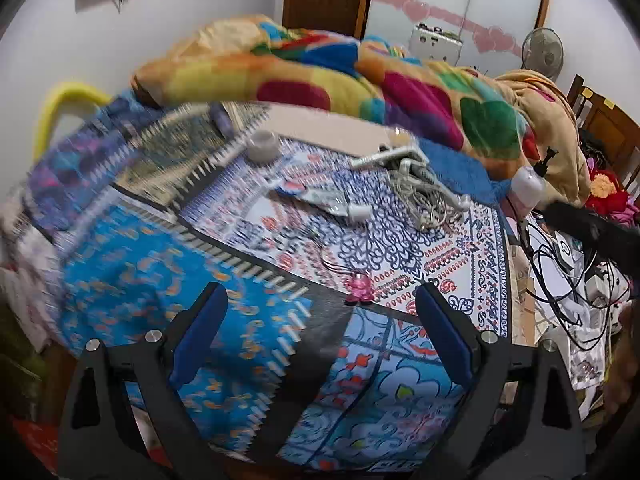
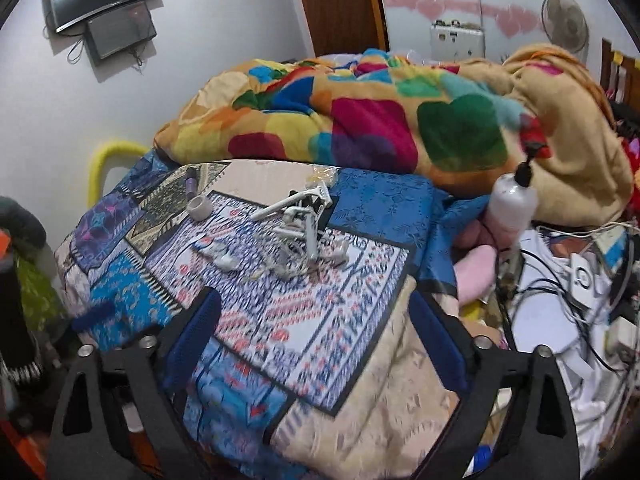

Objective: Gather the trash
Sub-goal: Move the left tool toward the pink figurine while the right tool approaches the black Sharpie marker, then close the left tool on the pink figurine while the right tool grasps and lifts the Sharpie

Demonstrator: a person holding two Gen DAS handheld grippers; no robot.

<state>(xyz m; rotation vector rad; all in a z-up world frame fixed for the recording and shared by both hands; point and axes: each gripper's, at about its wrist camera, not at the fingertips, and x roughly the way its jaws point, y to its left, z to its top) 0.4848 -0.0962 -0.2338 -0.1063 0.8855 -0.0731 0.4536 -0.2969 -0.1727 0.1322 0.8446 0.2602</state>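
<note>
Trash, a flattened tube [image 1: 324, 200] and a pink wrapper [image 1: 360, 289], lies loose on the patchwork bedspread [image 1: 160, 280]; we hold our left gripper [image 1: 320, 316] and right gripper [image 2: 316, 320] above it, both spread wide and empty, ready to pick.

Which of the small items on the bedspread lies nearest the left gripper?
The pink wrapper, just ahead of the left gripper; the white tube and tape roll lie farther back.

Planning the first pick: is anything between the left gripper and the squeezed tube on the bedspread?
Nothing visible blocks it. The left gripper is open and empty, and only flat bedspread lies between it and the tube. A small pink thing sits nearer, and the cable tangle lies beside the tube.
</note>
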